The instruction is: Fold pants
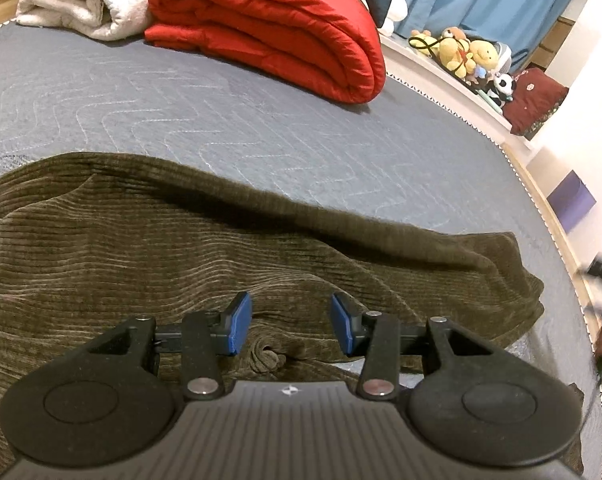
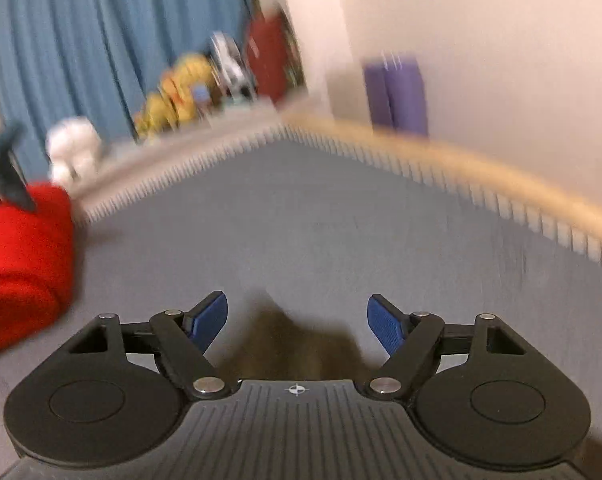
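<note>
Pants (image 1: 181, 240) waistband shows partial lettering "autiful D"; left gripper (image 1: 291, 320) above them.

Left gripper (image 1: 291, 326): black plastic body, ribbed grey top plate with a small white crosshair mark at centre. Two round black housings flank it, each with a raised disc. Black link arms pinned with silver rivets; smaller silver screws at the outer brackets. Fingers (image 1: 237, 322) carry blue textured pads.

Right gripper (image 2: 297, 322): same build, same ribbed plate and crosshair mark, silver rivets at link pivots, triangular cut-outs in the outer brackets, blue ridged fingers (image 2: 385, 326).
</note>
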